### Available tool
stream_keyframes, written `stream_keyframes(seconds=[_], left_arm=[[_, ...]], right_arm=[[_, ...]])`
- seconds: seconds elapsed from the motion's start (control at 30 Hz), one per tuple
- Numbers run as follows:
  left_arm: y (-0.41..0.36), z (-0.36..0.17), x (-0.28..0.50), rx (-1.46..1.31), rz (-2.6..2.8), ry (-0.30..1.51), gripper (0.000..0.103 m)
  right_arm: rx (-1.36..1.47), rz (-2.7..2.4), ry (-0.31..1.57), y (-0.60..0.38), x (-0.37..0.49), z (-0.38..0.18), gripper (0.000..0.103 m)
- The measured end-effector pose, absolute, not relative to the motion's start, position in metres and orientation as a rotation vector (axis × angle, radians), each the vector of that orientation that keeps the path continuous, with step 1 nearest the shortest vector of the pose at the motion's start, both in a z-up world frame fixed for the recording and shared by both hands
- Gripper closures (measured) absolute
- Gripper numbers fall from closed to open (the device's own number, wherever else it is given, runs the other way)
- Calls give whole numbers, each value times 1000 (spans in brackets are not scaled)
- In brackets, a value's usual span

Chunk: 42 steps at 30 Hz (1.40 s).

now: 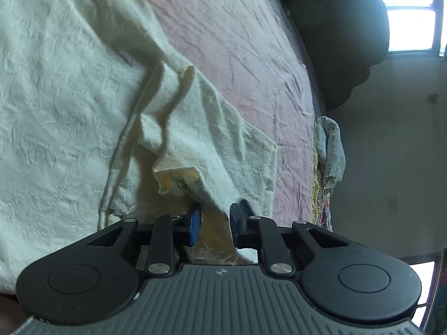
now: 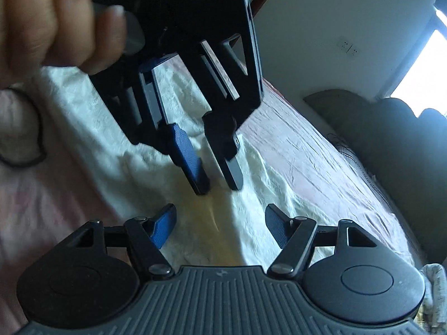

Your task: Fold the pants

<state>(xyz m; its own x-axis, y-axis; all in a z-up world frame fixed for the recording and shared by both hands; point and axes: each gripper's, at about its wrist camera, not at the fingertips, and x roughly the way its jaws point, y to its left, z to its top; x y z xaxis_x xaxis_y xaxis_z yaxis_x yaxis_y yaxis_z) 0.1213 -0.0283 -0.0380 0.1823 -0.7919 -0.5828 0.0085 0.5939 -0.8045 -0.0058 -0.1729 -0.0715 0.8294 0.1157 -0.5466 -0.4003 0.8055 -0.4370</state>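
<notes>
Cream white pants lie spread on a pink bedsheet. In the left wrist view a fold of the pants runs up between the fingers of my left gripper, whose jaws stand a little apart around the cloth. In the right wrist view the pants lie below, and my right gripper is open just above them. The left gripper points down onto the cloth just ahead, held by a hand.
A dark padded headboard runs along the bed's far side. A patterned cloth hangs at the bed edge. A bright window is behind. The wall has a socket.
</notes>
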Motion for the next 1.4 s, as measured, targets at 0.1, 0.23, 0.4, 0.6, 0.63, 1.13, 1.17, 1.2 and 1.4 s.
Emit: stream_keyframes(seconds=[0.1, 0.23, 0.4, 0.6, 0.63, 1.13, 1.17, 1.2, 1.4], left_arm=[[-23, -33, 121, -766, -647, 1242, 76], [-2, -36, 126, -819, -601, 1226, 34], [5, -52, 139, -967, -602, 1275, 29], [-16, -56, 153, -943, -605, 1281, 87], [-16, -54, 152, -918, -595, 1271, 98], [1, -59, 140, -651, -492, 1219, 99], [-1, -59, 140, -645, -492, 1216, 99], [-2, -58, 140, -639, -492, 1212, 99], [-10, -54, 136, -590, -481, 1187, 99]], right_arm=[[-549, 298, 574, -174, 14, -76, 78], [-534, 331, 573, -177, 17, -78, 95], [-426, 329, 487, -197, 3, -59, 96], [-404, 365, 480, -204, -6, -49, 95], [-398, 374, 481, -207, -4, -49, 95], [-309, 496, 628, -197, -2, -44, 87], [-255, 555, 638, -207, -5, -35, 83], [-197, 601, 631, -214, -6, -27, 80], [0, 474, 627, -238, 18, -35, 63]])
